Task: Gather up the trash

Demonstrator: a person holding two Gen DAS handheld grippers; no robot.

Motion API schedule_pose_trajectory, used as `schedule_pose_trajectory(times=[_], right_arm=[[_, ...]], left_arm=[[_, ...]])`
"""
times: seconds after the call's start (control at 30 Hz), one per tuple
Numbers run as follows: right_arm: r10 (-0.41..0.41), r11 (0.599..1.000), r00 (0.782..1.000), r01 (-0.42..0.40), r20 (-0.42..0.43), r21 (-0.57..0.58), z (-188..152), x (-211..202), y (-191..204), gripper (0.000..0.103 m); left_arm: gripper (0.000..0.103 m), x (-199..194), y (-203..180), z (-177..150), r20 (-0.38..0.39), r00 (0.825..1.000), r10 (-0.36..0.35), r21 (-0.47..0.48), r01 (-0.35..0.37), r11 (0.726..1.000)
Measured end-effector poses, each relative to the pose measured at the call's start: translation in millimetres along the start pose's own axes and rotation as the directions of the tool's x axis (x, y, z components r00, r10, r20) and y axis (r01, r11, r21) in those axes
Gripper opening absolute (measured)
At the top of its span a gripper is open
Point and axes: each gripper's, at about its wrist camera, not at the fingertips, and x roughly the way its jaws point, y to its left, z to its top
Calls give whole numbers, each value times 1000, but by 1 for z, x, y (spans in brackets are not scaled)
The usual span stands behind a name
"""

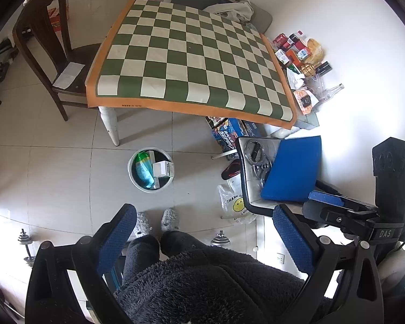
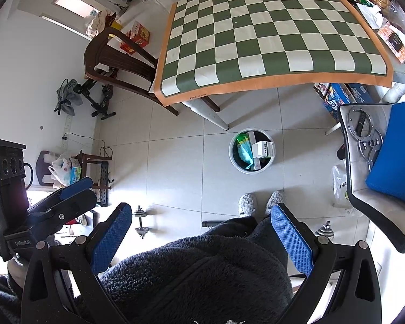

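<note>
A round white trash bin [image 1: 133, 179] stands on the tiled floor in front of the table; it also shows in the right wrist view [image 2: 233, 159]. It holds a green bottle [image 1: 143, 168], a white box [image 1: 163, 168] and other packaging. The table with a green-and-cream checkered cloth [image 1: 186, 62] has nothing on the cloth. My left gripper [image 1: 202, 232] is open and empty, held high over my legs. My right gripper [image 2: 202, 229] is open and empty too; it also shows at the right of the left wrist view [image 1: 334, 202].
Boxes, jars and a glass bottle [image 1: 333, 90] crowd the table's right side. A dark wooden chair [image 1: 48, 40] stands left of the table. A white chair with a blue cushion [image 1: 294, 170] stands at right. Dumbbells [image 2: 141, 221] and a plastic bag [image 1: 233, 202] lie on the floor.
</note>
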Motion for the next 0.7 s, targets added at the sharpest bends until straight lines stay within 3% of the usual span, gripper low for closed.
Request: schedule_pose_trajectory(times=[0.7], right_arm=[[9, 1000, 1000, -9, -1, 12, -3, 0, 4, 103]], left_arm=[[103, -2, -1, 0, 2, 1000, -12, -1, 12, 1000]])
